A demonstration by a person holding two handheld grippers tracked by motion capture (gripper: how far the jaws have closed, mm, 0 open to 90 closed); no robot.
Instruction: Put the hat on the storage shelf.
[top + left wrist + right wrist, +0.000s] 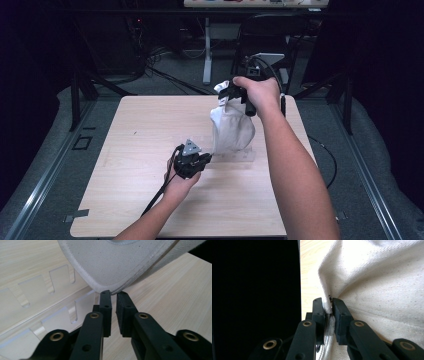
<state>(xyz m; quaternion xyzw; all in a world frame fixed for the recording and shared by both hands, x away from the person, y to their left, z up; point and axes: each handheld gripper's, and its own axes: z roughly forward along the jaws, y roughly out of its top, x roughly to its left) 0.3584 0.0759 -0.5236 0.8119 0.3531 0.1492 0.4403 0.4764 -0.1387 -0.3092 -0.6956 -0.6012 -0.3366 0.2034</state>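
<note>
Light wood table [140,150], grey floor [50,165], dark room

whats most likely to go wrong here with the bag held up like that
The right gripper pinches only a small fold of the white cloth bag near its top, so the bag might slip free and drop. The left gripper sits nearly closed just below the bag's bottom seam without holding it, so it could miss the edge. The clear slotted acrylic rack lies right under the bag and may get knocked or dragged.

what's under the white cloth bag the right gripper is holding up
A clear acrylic rack with slots lies on the wooden table beneath the cloth bag. The bag covers part of the rack.
</note>
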